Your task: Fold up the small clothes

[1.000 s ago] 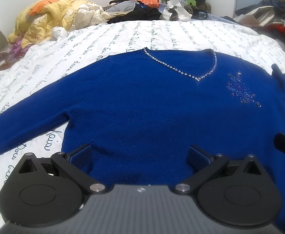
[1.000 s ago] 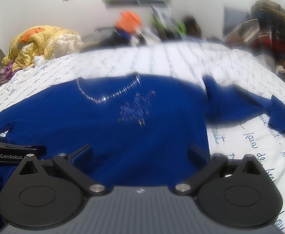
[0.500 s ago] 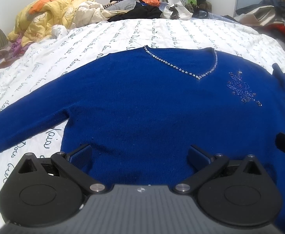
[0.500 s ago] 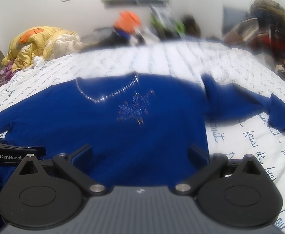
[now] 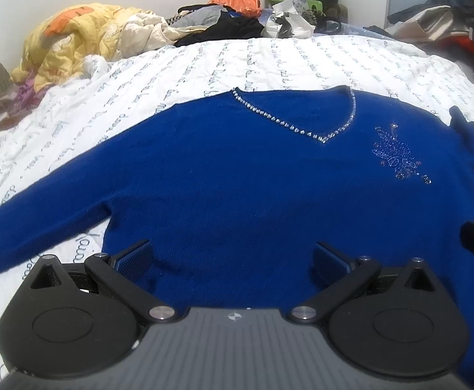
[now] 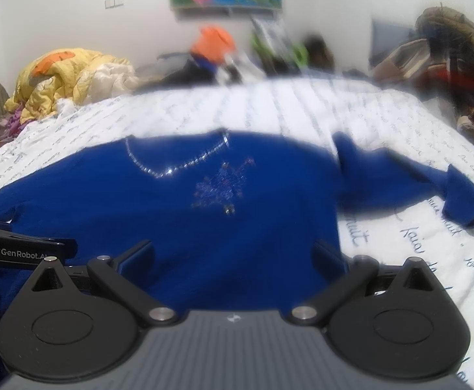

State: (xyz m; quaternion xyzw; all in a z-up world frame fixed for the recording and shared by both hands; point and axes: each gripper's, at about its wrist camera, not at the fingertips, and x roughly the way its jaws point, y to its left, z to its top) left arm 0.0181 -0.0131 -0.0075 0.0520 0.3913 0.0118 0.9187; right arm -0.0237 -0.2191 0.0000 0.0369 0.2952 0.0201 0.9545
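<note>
My left gripper (image 5: 233, 256) is black with blue pads (image 5: 133, 257), silver screws (image 5: 160, 312) and a ribbed grey body.

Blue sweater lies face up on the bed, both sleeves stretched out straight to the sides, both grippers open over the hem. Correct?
Not quite. Only one sleeve stretches straight out. The other sleeve is bunched, its cuff doubled over, as the right wrist view shows. The rest holds: the blue sweater lies face up on the bed, with the left gripper and right gripper open over the hem.
</note>
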